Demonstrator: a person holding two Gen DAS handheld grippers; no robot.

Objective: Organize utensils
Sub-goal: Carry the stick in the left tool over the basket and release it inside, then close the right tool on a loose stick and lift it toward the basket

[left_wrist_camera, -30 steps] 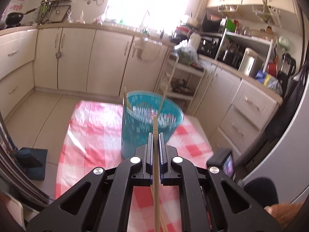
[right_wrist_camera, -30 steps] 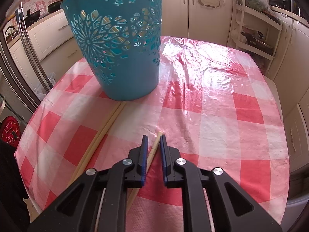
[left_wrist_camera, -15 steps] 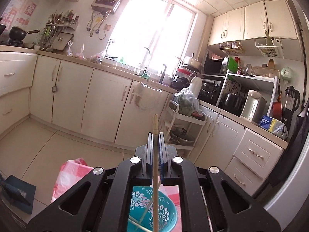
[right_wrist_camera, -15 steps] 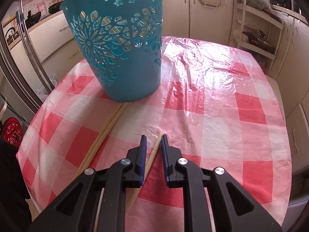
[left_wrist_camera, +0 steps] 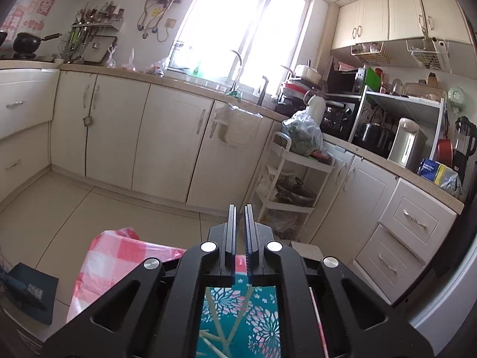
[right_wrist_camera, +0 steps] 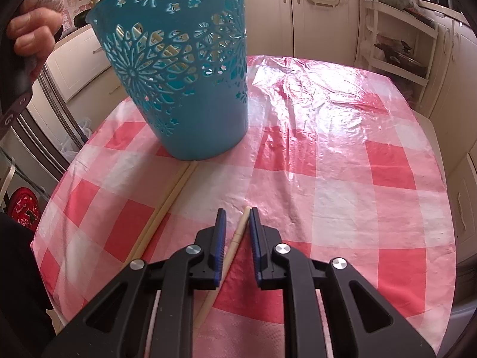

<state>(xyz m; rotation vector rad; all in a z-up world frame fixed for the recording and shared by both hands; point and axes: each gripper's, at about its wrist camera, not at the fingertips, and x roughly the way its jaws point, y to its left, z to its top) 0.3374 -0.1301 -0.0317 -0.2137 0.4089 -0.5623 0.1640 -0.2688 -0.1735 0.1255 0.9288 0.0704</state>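
A wide bright window (left_wrist_camera: pixel 238 26) in the far wall floods the kitchen with daylight above a beige stone countertop (left_wrist_camera: pixel 179 82) and a row of cream base cabinets (left_wrist_camera: pixel 167 146) standing on pale floor tiles (left_wrist_camera: pixel 74 208). To the right, cream wall cabinets (left_wrist_camera: pixel 396 15) hang over a white open shelf unit (left_wrist_camera: pixel 402 110), and a white tiered trolley (left_wrist_camera: pixel 286 179) stands against the cabinets. On the far left, a metal utensil rack (left_wrist_camera: pixel 95 29) hangs on the white wall.

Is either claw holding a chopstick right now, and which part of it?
No. The left claw is open and empty above the blue basket. The right claw is open around one chopstick near its end, not squeezing it yet.
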